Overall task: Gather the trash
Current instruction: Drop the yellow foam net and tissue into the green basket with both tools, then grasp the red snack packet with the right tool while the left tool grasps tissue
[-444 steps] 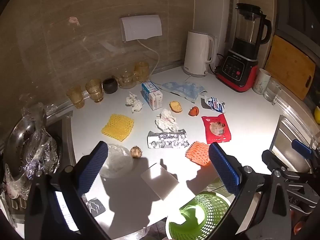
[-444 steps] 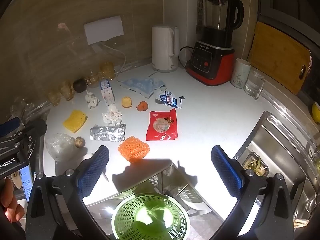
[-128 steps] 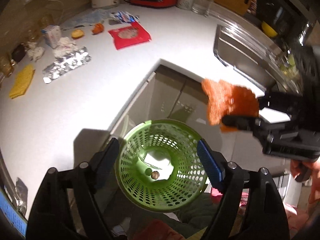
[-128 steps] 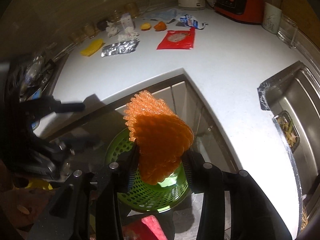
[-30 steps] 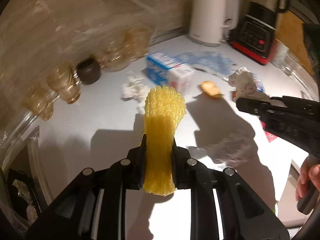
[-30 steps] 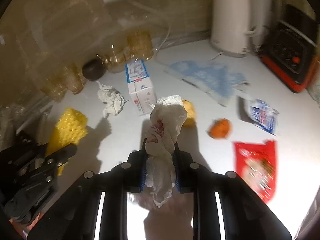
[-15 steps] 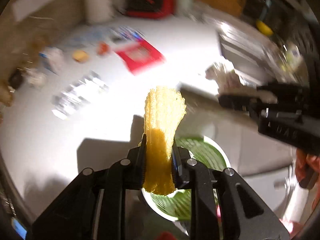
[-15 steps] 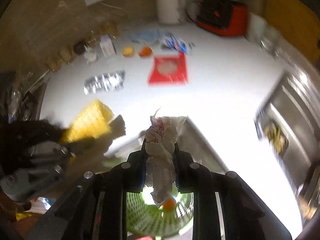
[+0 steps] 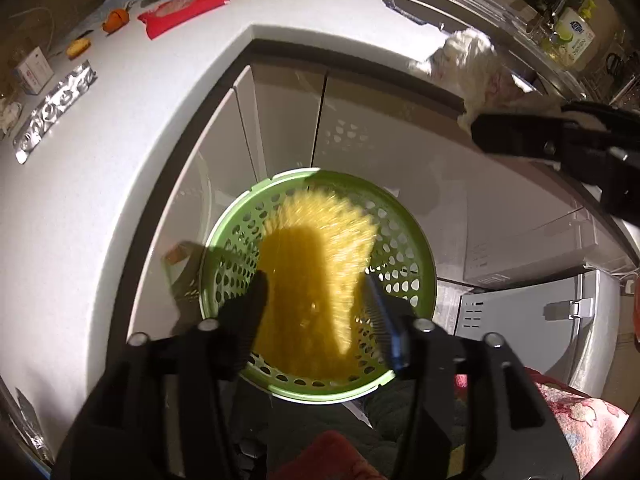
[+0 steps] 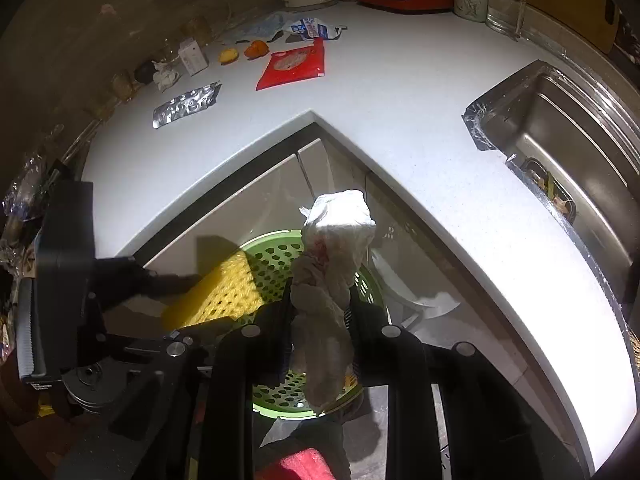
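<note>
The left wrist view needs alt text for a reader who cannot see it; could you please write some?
A yellow foam net, blurred, drops from the open left gripper into a green perforated basket below the white counter. At upper right, the right gripper holds a crumpled tissue.

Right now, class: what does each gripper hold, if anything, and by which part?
The right gripper clamps the crumpled tissue around its middle. The left gripper has open jaws; the yellow foam net is dropping into the green basket.

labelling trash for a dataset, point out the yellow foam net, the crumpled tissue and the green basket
yellow foam net (image 9: 316, 276), left wrist view, its middle
crumpled tissue (image 10: 336, 240), right wrist view, upper bulge
green basket (image 9: 416, 248), left wrist view, right wall
</note>
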`<state>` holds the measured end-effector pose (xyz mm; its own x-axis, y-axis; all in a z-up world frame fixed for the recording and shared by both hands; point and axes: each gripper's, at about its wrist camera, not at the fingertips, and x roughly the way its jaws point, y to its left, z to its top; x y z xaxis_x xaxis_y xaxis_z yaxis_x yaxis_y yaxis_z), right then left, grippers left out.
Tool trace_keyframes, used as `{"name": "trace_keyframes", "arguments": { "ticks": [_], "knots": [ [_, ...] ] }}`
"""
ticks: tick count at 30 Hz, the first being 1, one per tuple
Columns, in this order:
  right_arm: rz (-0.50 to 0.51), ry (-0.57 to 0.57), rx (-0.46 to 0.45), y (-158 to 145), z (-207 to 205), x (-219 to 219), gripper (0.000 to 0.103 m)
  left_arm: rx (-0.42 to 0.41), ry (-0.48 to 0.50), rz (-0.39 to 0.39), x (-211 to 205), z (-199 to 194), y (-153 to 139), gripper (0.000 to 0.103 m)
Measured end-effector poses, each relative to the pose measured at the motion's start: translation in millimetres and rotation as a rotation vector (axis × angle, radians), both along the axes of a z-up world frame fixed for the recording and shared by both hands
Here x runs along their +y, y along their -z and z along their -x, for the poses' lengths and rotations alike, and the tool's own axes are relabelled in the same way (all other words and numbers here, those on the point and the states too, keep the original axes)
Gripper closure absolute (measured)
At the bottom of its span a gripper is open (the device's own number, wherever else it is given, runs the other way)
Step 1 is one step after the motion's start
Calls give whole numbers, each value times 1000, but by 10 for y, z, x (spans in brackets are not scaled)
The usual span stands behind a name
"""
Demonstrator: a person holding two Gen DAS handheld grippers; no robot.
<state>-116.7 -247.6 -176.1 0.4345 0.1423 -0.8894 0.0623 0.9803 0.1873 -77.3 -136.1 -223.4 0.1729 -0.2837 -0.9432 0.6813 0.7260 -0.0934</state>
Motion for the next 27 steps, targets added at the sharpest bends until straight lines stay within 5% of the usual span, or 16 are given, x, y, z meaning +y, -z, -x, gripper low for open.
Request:
{"name": "trace_keyframes", "arguments": {
  "ticks": [16,19,21,23,27],
  "knots": [
    [-47,-98,65,312,94,257,75,-173,-110,67,358,-355,-586,16],
    [-43,-111,85,424,118,350,69,-191,-159,67,531,-490,-664,16],
    [-54,-116,95,482,124,394,46,-196,-184,72,634,-558,-692,16],
    [-42,-113,93,495,121,435,33,-200,-209,74,733,-623,-720,14],
    [-27,-105,78,442,86,477,20,-207,-249,76,914,-736,-757,14]
  ]
}}
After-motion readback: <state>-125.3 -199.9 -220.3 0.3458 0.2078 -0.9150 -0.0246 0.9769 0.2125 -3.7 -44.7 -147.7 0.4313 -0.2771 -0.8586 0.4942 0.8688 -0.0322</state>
